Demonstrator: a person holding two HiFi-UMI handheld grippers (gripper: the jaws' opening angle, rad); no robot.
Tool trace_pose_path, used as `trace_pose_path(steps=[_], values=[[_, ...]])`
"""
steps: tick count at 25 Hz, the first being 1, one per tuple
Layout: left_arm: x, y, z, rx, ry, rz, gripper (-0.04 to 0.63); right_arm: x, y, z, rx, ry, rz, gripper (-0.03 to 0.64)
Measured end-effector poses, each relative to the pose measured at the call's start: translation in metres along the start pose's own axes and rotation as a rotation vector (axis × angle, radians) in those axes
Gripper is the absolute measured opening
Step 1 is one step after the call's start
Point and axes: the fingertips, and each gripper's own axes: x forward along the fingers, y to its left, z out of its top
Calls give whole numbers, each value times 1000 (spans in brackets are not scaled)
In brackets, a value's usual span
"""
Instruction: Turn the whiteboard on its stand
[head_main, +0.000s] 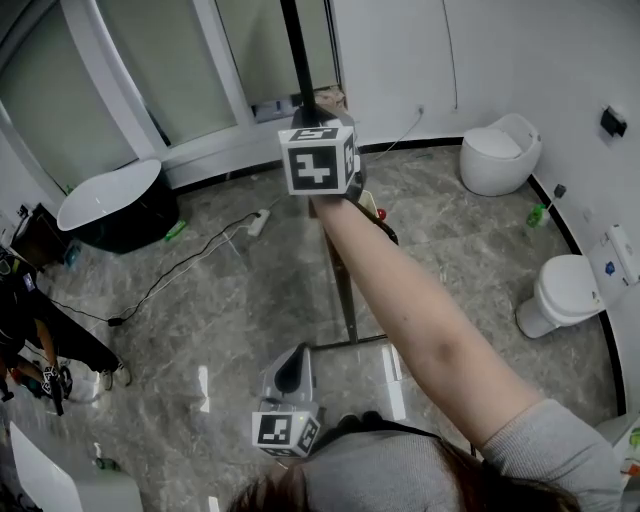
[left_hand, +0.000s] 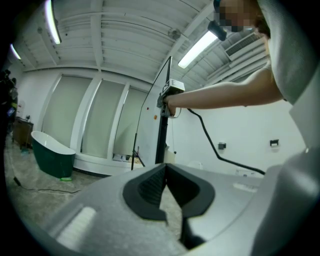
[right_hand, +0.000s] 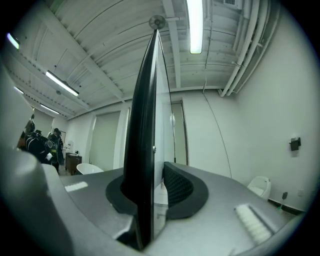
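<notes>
Floor, left: a cable (head_main: 190, 265) lies near the stand (head_main: 345, 290); should the stand creep, a foot may snag it. Left gripper (left_hand: 165, 172): jaws closed tip to tip, nothing between them, held low by the body; it lends no support. Whiteboard (right_hand: 145, 125): upright on the stand, seen edge-on; its dark frame edge is clamped between the pads of the right gripper (right_hand: 156, 180), at full arm's reach. Judged hazards: a single grip on so narrow an edge may slip under a brisk swing; a sideways pull may rock the stand towards the toilet (head_main: 565, 290) at right.
</notes>
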Motion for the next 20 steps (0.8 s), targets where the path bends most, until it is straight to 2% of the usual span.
trace_pose_path(steps=[3,7,14,20], values=[[-11,-13,-12,-3,10,-3,2,-8,3,1,4,2,10,67],[-22,-13,-16,-46,-8,22,2,-17,4,5,5,0,12,67],[-39,-22,-10,-11,-23,-6,2,-37,10,3,1,7,-1,64],[-75,-21,-16,-30,-7,16,2,-61,8,1,-5,10,-11,58]])
